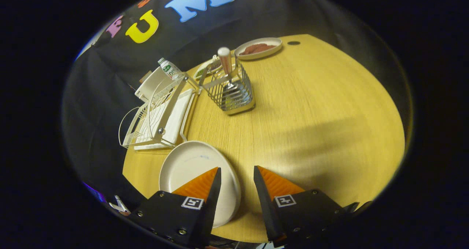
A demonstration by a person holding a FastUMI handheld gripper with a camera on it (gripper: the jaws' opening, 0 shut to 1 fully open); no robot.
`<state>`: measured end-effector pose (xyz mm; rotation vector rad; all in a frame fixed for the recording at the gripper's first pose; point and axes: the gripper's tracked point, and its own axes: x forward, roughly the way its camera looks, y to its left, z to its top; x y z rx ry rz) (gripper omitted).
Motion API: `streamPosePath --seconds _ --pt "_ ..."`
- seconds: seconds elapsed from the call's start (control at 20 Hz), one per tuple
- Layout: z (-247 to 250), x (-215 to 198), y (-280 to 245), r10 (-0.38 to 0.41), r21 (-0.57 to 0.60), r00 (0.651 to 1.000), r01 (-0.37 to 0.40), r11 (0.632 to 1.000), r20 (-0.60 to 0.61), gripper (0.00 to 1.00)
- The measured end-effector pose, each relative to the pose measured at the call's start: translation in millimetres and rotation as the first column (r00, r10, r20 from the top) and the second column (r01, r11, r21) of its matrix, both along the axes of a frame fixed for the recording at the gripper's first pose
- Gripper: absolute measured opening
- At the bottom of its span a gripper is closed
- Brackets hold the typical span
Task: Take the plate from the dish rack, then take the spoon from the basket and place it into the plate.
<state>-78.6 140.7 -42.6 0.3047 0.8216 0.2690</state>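
A white wire dish rack sits at the left edge of the wooden surface, tilted in this view, with nothing in its slots. Behind it, toward the far left corner, a small bottle lies against a flat white item that cannot be made out clearly. Just in front of the rack, near the surface's near edge, the pale round plate lies flat on the wood, nothing on it; the tool's left finger overlaps its right part, though whether it touches the plate cannot be told.

Right of the rack, and a little farther back, stands a wire basket. The spoon stands upright in it, its pale rounded handle sticking up above the rim. Behind the basket there is another dish, mostly hidden. Farther right, near the far edge, an oval dish holds something brown, and beside it is a small dark round spot on the wood.

The tool is open, its fingers apart with bare wood between them, gripping nothing, well short of the basket.
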Motion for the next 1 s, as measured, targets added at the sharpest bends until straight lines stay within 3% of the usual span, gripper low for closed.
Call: streamPosePath --seconds 0.15,0.3,0.5,0.7,0.85,1.0 --pt "58.0 15.0 -20.5 -0.017 -0.084 0.976 0.036 0.996 0.216 0.56" --pt "119.2 31.2 -36.5 -0.031 -0.132 0.903 0.096 0.987 0.429 0.56" --pt "168.2 36.1 -44.1 -0.046 -0.144 0.830 0.151 0.978 0.556 0.56" --pt "174.6 57.9 -37.6 -0.066 -0.104 0.784 0.165 0.981 0.617 0.67" --pt "172.3 85.6 -29.3 -0.034 -0.116 0.683 0.173 0.978 0.730 0.69" --pt "152.4 106.9 -19.7 0.020 -0.174 0.641 0.178 0.968 0.767 0.69"
